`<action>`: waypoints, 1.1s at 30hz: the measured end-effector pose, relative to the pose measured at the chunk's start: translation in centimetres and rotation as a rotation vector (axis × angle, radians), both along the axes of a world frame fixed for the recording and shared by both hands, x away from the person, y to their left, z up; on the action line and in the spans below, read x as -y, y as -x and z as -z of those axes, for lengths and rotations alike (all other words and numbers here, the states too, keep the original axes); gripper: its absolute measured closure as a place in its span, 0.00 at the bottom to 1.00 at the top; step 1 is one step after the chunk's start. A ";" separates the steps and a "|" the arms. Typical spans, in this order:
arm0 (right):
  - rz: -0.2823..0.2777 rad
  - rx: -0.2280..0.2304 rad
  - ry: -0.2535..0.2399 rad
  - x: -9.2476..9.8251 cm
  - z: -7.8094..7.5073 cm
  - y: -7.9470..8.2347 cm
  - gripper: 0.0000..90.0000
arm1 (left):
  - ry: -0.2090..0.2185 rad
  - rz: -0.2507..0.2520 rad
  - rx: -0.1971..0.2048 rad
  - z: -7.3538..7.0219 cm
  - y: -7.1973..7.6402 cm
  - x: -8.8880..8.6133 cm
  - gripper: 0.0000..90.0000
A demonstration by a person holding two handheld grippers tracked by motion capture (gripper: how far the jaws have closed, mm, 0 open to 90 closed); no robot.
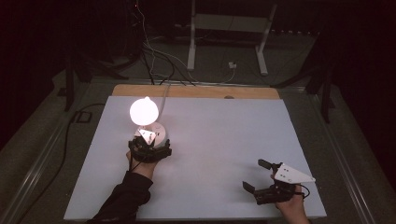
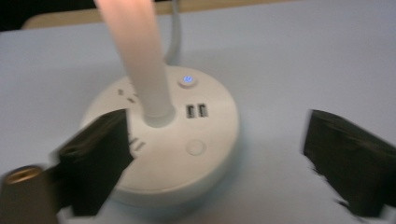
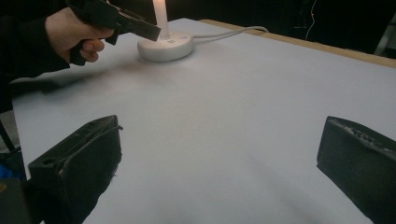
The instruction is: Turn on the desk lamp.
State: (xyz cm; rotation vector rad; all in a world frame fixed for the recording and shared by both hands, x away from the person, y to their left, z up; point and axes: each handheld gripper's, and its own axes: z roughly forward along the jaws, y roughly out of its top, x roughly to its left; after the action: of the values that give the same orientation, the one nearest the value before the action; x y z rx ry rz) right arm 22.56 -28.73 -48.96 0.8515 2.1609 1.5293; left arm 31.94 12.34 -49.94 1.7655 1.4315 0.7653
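A lit desk lamp stands at the back left of the white board: its globe [image 1: 144, 111] glows brightly above a round white base [image 1: 159, 131]. In the left gripper view the base [image 2: 187, 154] has a blue-lit button [image 2: 187, 80], USB ports and a white stem [image 2: 140, 56]. My left gripper [image 1: 148, 141] hovers at the near side of the base, jaws wide apart on either side of it [image 2: 215, 154] and touching nothing. My right gripper [image 1: 256, 175] rests open over bare board at the front right [image 3: 219, 163], with nothing between its jaws.
The white board [image 1: 224, 140] lies on a wooden table whose far edge [image 1: 196, 91] shows behind it. The lamp's cable [image 3: 224, 33] runs off the back. A white stand frame [image 1: 229, 23] and loose cables sit on the dark floor beyond.
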 end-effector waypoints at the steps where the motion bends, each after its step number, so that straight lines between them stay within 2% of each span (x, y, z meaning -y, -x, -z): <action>1: 0.000 -0.001 0.000 0.0 0.0 0.0 0.00 | 0.010 0.013 -0.004 0.0 0.0 -0.1 0.03; 6: 0.000 0.000 0.001 0.0 0.0 0.0 0.00 | 0.063 0.062 -0.044 -0.4 0.2 -0.7 0.00; 10: 0.005 -0.001 -0.003 0.0 0.0 0.0 0.00 | 0.103 0.126 -0.048 -1.2 0.7 -1.3 0.00; 14: 0.006 -0.003 -0.003 0.0 0.0 -0.1 0.00 | 0.112 0.174 -0.041 -1.9 1.2 -2.0 0.00; 16: 0.005 -0.004 -0.001 0.0 0.0 -0.1 0.00 | 0.135 0.230 -0.063 -2.1 1.4 -2.5 0.00; 19: 0.004 0.000 0.005 -0.1 0.0 0.0 0.00 | 0.149 0.277 -0.072 -2.1 1.9 -3.1 0.00; 28: 0.004 -0.004 0.011 -0.2 0.1 0.0 0.00 | 0.176 0.404 -0.057 -2.1 3.7 -5.5 0.00; 31: 0.004 -0.005 0.010 -0.2 0.1 -0.1 0.00 | 0.188 0.439 -0.049 -2.2 4.3 -6.1 0.00; 33: 0.003 -0.006 0.011 -0.2 0.1 -0.1 0.00 | 0.181 0.452 -0.040 -2.3 4.6 -6.3 0.00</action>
State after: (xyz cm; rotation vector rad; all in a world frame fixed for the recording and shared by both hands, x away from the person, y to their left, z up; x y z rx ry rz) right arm 22.62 -28.52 -49.05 0.8566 2.1694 1.5143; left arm 27.36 18.69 -47.64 1.8714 1.0296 0.3522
